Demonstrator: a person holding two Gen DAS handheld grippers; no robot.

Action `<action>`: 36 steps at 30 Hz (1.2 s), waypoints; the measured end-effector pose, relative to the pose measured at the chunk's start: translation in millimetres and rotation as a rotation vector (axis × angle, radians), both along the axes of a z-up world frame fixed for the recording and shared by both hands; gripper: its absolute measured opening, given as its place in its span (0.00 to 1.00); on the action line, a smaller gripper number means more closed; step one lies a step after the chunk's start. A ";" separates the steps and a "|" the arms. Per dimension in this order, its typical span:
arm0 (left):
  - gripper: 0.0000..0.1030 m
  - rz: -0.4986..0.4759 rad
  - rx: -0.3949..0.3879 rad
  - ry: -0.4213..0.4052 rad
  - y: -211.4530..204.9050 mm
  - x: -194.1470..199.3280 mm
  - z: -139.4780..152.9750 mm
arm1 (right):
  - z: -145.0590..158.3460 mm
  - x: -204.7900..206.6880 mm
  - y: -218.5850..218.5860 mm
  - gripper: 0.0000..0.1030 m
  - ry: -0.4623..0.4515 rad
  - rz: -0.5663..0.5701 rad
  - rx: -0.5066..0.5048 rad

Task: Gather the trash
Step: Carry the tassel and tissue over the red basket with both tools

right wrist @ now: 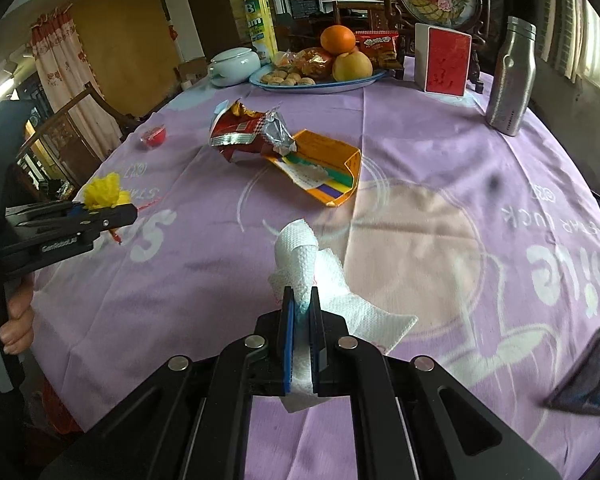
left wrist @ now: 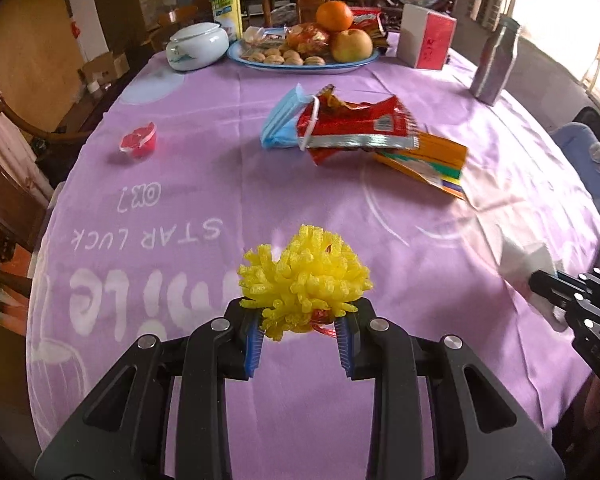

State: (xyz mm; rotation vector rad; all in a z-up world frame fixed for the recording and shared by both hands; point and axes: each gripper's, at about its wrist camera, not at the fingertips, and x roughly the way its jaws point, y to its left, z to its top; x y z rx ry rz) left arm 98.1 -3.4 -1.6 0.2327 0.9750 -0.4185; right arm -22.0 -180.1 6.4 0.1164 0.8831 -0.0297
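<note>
The left gripper (left wrist: 300, 326) grasps a yellow foam net (left wrist: 304, 278) at the lower centre of the left view; the net bulges out above and beyond the blue pads (left wrist: 255, 346), which stand fairly wide apart around its base, with a red string trailing below. The right gripper (right wrist: 301, 300) is clenched on a white paper towel (right wrist: 300, 256) at the lower centre of the right view; the towel sticks up past the fingertips and drapes to the right onto the purple cloth (right wrist: 420, 152). Toward the upper middle of the cloth lie a red wrapper (left wrist: 352, 128), a blue mask (left wrist: 284, 118) to its left, and an orange box (right wrist: 324, 168). A red cup (left wrist: 139, 142) sits at the left.
</note>
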 end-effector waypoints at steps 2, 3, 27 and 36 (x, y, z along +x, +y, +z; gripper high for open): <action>0.30 -0.001 -0.007 -0.001 0.9 -6.8 1.6 | 2.1 -7.0 3.3 0.07 -0.007 0.003 -0.006; 0.30 -0.003 -0.010 -0.002 1.7 -11.2 2.0 | 3.1 -9.4 4.5 0.07 -0.010 0.003 -0.007; 0.30 0.082 -0.072 -0.067 58.1 -89.7 18.9 | 21.2 -40.0 55.1 0.07 -0.060 0.148 0.011; 0.30 0.256 -0.130 -0.099 149.5 -149.0 21.2 | 21.8 -41.0 150.2 0.07 -0.038 0.417 0.055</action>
